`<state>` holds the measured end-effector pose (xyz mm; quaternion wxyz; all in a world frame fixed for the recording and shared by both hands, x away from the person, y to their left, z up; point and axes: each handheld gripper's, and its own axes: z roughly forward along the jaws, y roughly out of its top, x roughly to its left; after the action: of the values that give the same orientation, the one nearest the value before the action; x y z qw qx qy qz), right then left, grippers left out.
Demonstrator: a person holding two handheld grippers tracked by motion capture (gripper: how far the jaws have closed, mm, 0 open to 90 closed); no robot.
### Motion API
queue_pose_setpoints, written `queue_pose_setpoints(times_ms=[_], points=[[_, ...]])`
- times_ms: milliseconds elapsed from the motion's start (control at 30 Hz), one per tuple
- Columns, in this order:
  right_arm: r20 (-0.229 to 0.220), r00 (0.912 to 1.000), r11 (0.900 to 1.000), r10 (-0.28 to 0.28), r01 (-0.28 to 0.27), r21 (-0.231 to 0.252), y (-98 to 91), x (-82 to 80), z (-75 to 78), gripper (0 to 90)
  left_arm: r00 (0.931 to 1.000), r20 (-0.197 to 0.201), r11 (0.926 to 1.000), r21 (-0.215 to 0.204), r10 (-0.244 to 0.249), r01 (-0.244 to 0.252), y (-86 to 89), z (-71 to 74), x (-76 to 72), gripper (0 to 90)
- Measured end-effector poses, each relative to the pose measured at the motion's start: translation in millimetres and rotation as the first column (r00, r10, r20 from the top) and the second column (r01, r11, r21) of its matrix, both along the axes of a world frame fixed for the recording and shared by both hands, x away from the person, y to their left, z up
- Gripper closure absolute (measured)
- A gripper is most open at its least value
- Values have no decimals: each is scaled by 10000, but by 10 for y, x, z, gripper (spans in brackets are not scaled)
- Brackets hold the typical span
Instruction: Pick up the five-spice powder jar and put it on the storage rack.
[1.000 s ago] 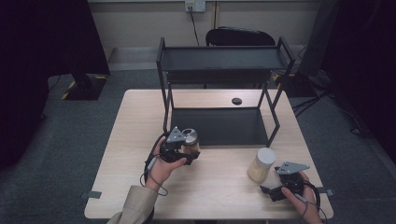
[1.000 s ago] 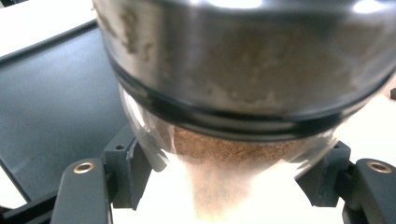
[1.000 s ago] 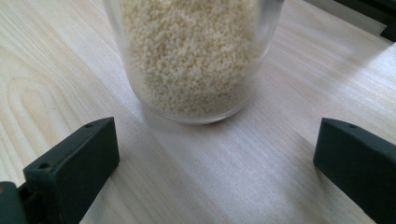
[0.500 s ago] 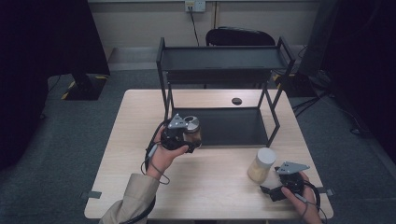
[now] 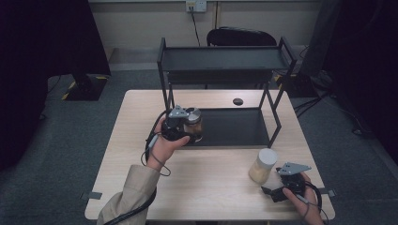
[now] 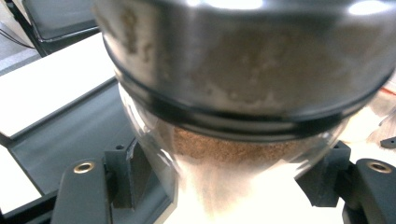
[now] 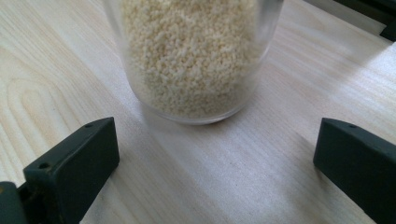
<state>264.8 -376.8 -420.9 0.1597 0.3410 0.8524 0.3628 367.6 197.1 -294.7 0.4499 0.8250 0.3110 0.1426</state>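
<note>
A glass jar of brown powder point(image 5: 193, 123) with a steel lid is held in the air at the front left corner of the black rack's lower shelf point(image 5: 234, 127). My left gripper point(image 5: 187, 133) is shut on it; in the left gripper view the jar point(image 6: 224, 154) sits between the two jaws. A clear jar of pale grains point(image 5: 263, 165) with a white lid stands on the table at the right. My right gripper point(image 5: 271, 187) rests just in front of that jar point(image 7: 194, 56), open, its jaws wide apart and touching nothing.
The black two-level rack point(image 5: 225, 65) stands at the back of the wooden table point(image 5: 206, 187), its upper shelf bare. A small dark disc point(image 5: 238, 101) lies on the table behind the lower shelf. A black chair point(image 5: 244, 36) stands beyond the table.
The left hand has lifted the brown-powder jar and carried it away from the table's front, toward the rack's lower shelf. The right gripper and the grain jar have stayed put.
</note>
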Motion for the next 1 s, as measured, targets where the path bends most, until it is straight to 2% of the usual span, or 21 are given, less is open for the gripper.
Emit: queue_pose_setpoints(times_ms=[667, 900, 1000], points=[[4, 10000, 10000, -15, 15, -3, 3, -2, 0, 0, 9996, 229, 9993, 314, -186, 179, -123, 537, 117, 300], [4, 10000, 10000, -20, 20, 1, 3, -2, -1, 0, 9992, 312, 9993, 271, -253, 245, -126, 718, 128, 300], [4, 10000, 10000, -21, 21, 1, 3, -3, 0, 0, 9992, 222, 9994, 153, -322, 318, -109, 793, 152, 300]])
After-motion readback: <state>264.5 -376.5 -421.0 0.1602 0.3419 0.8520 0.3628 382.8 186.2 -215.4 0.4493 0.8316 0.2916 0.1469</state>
